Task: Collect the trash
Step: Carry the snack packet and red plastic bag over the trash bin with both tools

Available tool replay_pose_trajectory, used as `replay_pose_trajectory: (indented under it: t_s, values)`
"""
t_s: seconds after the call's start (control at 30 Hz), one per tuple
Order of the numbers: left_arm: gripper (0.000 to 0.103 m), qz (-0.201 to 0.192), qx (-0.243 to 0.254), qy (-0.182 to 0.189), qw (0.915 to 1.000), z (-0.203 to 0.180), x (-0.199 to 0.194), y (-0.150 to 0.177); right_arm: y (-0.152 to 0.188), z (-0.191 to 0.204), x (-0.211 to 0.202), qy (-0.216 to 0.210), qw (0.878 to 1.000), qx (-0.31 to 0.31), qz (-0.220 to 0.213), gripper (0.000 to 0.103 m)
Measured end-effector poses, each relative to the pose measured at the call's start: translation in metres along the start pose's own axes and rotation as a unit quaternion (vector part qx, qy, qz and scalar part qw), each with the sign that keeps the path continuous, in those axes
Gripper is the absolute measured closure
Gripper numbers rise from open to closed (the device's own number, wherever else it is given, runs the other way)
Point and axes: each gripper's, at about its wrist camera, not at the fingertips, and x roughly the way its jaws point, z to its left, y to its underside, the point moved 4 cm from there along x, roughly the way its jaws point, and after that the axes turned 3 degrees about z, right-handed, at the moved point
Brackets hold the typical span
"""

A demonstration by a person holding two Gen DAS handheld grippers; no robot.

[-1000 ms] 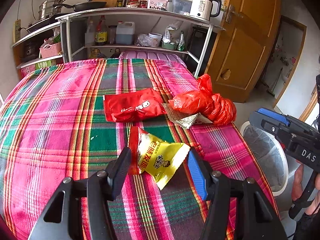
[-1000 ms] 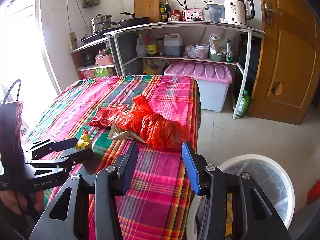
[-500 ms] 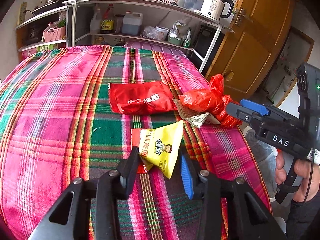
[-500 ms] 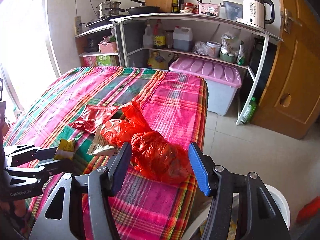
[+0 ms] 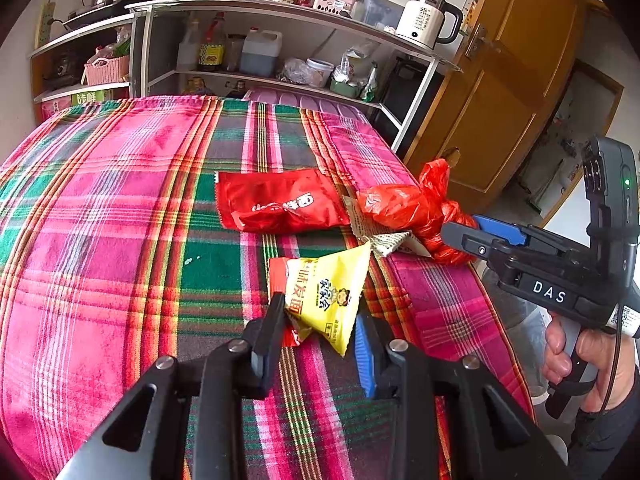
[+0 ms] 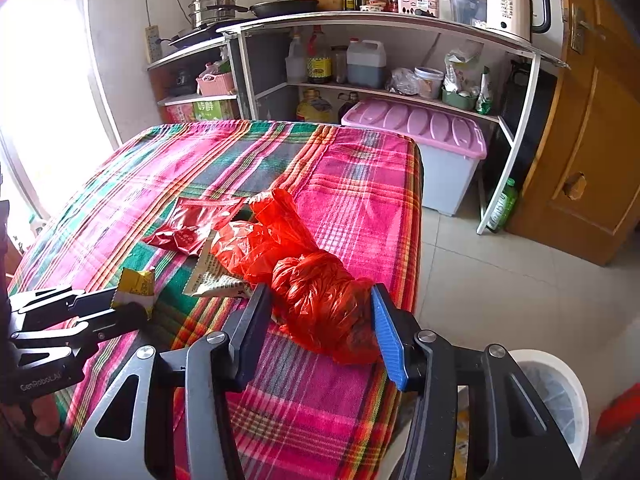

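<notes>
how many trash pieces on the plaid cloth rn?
4. Yellow snack wrapper between the left gripper fingers; flat red foil packet mid-cloth; white printed paper wrapper beside it; knotted red plastic bag between the right gripper fingers. More could be hidden underneath.

white kettle on shelf; pink-lidded bin below.

Kitchen corner with plaid-covered table.
A metal shelf unit is set against the white wall; a wooden door stands right; daylight enters from the window over the tiled floor.
</notes>
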Motion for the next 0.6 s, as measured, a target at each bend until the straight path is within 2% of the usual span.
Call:
replay_pose_trajectory:
  t_s: [0.27,0.6]
  values:
    - [0.071,-0.012,0.004,0.003,0.9999,-0.004,-0.010,0.003,0.004,-0.001,-0.023,-0.010,0.999,0.023,-0.021,0.052]
    - [0.071,-0.031,0.014,0.013,0.9993,-0.020,-0.032,0.008,0.030,0.001,-0.069,-0.016,0.997,0.055,-0.053,0.052]
